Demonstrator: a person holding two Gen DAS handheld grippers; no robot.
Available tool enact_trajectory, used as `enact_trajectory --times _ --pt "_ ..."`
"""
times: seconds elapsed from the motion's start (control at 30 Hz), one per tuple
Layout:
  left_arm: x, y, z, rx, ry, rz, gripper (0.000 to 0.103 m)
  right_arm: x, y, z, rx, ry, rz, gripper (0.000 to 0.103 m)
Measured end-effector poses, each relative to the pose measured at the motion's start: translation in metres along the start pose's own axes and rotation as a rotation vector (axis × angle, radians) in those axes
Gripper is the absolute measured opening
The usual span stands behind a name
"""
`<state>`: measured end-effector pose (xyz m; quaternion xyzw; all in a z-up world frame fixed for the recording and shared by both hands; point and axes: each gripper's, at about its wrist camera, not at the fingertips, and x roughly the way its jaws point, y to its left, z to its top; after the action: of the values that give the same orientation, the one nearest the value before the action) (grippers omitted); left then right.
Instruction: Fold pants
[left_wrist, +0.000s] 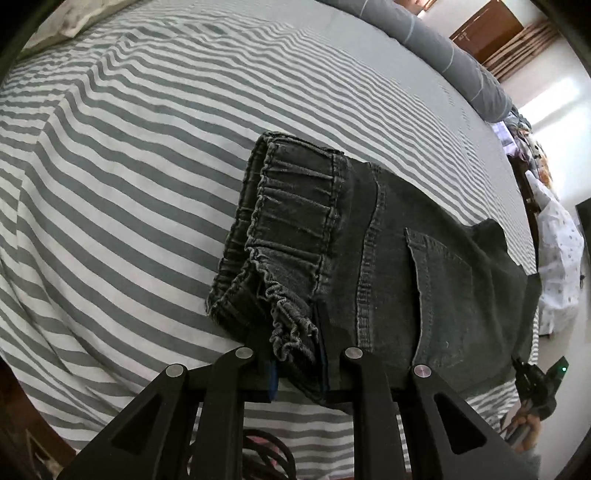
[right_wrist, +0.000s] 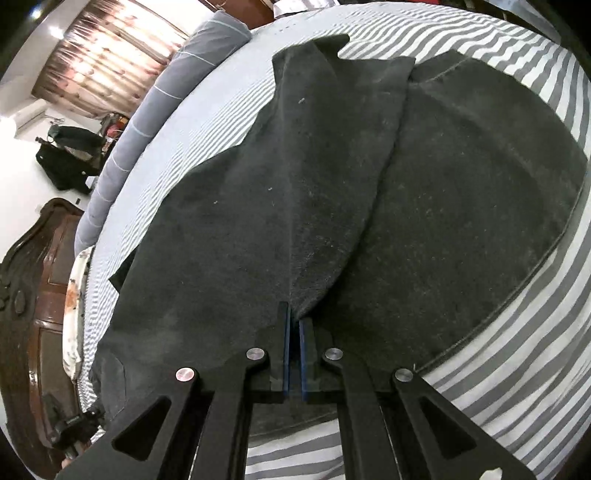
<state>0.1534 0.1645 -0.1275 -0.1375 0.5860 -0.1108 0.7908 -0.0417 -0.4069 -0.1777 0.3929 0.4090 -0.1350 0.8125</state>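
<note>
We see the black denim pants (left_wrist: 388, 258) flat on the grey-striped bedsheet (left_wrist: 129, 184). Left gripper (left_wrist: 297, 363) pinches the waistband; right gripper (right_wrist: 294, 328) pinches a leg fold. A grey bolster (right_wrist: 155, 110) lies beyond.

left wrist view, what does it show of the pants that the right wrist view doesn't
Only the left wrist view shows the elastic waistband and a back pocket, with the left claw shut on the gathered waistband edge. Only the right wrist view shows the legs spread flat and overlapping, with the right claw pinching a fold of leg fabric. Both show the dark pants lying on the striped sheet and a grey bolster at the bed's far edge.
</note>
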Motion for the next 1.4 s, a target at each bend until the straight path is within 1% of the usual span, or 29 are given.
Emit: enact_trajectory --times 0.03,0.13,0.17,0.23,0.27,0.3,0.37,0.4,0.43,0.47,0.5,0.57,0.63,0.67,0.7,0.8,0.83,0.9,1.0,1.03,1.07,1.1,1.13,1.2,1.27,1.4 --pt "-0.001 -0.001 0.000 -0.002 -0.010 0.009 0.020 0.001 0.001 0.000 0.001 0.000 -0.002 0.003" --pt "-0.007 -0.008 -0.006 0.018 -0.044 0.030 0.021 0.000 0.002 0.002 0.011 0.007 0.020 0.012" --pt "-0.010 -0.009 -0.009 0.019 -0.057 0.033 0.024 -0.001 0.001 0.003 0.011 0.010 0.027 0.014" --pt "-0.020 -0.012 -0.015 0.010 -0.080 0.037 0.038 -0.005 -0.003 0.004 0.022 0.007 0.066 0.029" --pt "-0.026 -0.013 -0.019 0.007 -0.096 0.044 0.047 -0.007 -0.005 0.004 0.032 0.000 0.076 0.031" --pt "-0.030 -0.015 -0.023 0.008 -0.115 0.050 0.050 -0.009 -0.009 0.005 0.041 -0.006 0.092 0.032" --pt "-0.049 -0.022 -0.036 0.034 -0.190 0.077 0.054 -0.011 -0.014 0.007 0.056 -0.009 0.135 0.032" --pt "-0.059 -0.028 -0.044 0.058 -0.228 0.101 0.055 -0.011 -0.017 0.008 0.064 -0.009 0.150 0.032" --pt "-0.071 -0.039 -0.054 0.100 -0.284 0.123 0.055 -0.011 -0.019 0.010 0.068 -0.008 0.169 0.032" --pt "-0.078 -0.050 -0.062 0.143 -0.323 0.142 0.058 -0.010 -0.022 0.012 0.075 -0.008 0.182 0.032" --pt "-0.081 -0.060 -0.068 0.184 -0.343 0.160 0.060 -0.010 -0.024 0.013 0.080 -0.006 0.189 0.032" --pt "-0.087 -0.090 -0.086 0.312 -0.390 0.185 0.061 -0.008 -0.030 0.018 0.094 -0.002 0.216 0.032" --pt "-0.088 -0.121 -0.103 0.432 -0.419 0.176 0.062 -0.007 -0.033 0.024 0.112 -0.003 0.235 0.032" --pt "-0.084 -0.140 -0.113 0.491 -0.421 0.152 0.062 -0.007 -0.034 0.028 0.122 -0.005 0.251 0.032" --pt "-0.080 -0.153 -0.118 0.524 -0.416 0.139 0.063 -0.008 -0.037 0.032 0.137 -0.007 0.271 0.032" --pt "-0.054 -0.200 -0.141 0.669 -0.375 0.089 0.063 -0.009 -0.042 0.042 0.171 -0.007 0.307 0.032" --pt "-0.046 -0.214 -0.145 0.704 -0.366 0.085 0.063 -0.008 -0.044 0.047 0.179 -0.001 0.317 0.032" --pt "-0.027 -0.241 -0.158 0.788 -0.349 0.076 0.063 -0.006 -0.046 0.055 0.187 0.012 0.322 0.032" --pt "0.001 -0.277 -0.176 0.899 -0.328 0.067 0.063 -0.003 -0.050 0.069 0.181 0.021 0.295 0.032" --pt "0.012 -0.289 -0.182 0.937 -0.321 0.060 0.063 -0.002 -0.050 0.072 0.181 0.022 0.300 0.031" --pt "0.017 -0.298 -0.187 0.954 -0.317 0.056 0.063 -0.001 -0.052 0.076 0.185 0.029 0.312 0.029" --pt "0.024 -0.305 -0.190 0.973 -0.312 0.051 0.063 0.000 -0.053 0.079 0.191 0.035 0.321 0.022" --pt "0.031 -0.311 -0.193 0.990 -0.305 0.052 0.063 0.001 -0.054 0.082 0.198 0.045 0.332 0.013" --pt "0.041 -0.320 -0.199 1.013 -0.297 0.051 0.063 0.003 -0.052 0.085 0.201 0.055 0.351 0.009" --pt "0.049 -0.325 -0.204 1.030 -0.297 0.066 0.063 0.000 -0.049 0.090 0.187 0.049 0.348 0.008" --pt "0.063 -0.332 -0.206 1.054 -0.309 0.114 0.063 -0.009 -0.039 0.096 0.174 0.030 0.379 0.007"
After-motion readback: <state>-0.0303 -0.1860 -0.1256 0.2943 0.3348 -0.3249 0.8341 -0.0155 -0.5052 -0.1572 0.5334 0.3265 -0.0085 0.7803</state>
